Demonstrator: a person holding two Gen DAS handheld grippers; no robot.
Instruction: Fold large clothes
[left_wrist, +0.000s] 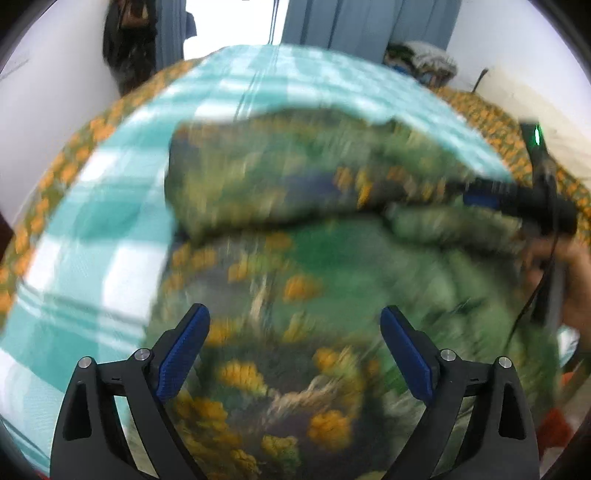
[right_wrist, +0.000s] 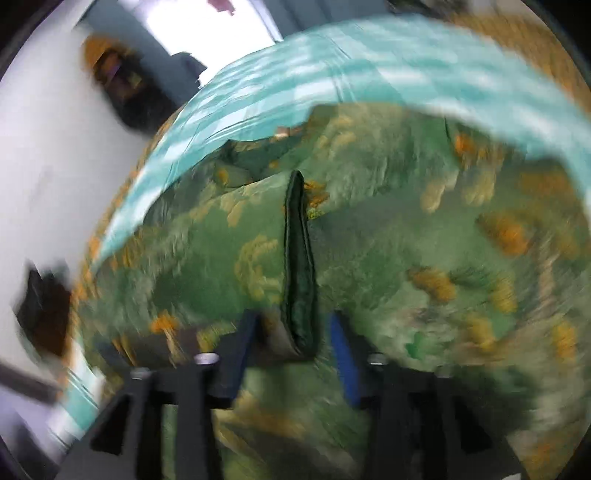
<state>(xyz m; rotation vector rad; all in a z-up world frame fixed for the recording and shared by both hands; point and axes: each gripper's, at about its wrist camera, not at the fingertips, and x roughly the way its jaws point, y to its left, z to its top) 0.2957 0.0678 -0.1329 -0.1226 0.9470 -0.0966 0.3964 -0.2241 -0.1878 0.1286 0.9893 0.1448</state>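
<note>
Green floral garment (left_wrist: 295, 258) on bed sheet (left_wrist: 92, 221); left tool (left_wrist: 295, 350) released above it; right tool (right_wrist: 291, 332) straddles dark hem (right_wrist: 299, 258), grasp uncertain.

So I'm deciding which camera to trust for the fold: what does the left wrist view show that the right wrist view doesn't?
Only the left wrist view: the left hand-held gripper, jaws open and empty, and the right one seen from outside, carrying fabric.
Only the right wrist view: the dark green hem standing between the right hand-held gripper's fingers; blur hides whether they press it.
Both: the green floral garment on the teal checked sheet.
</note>
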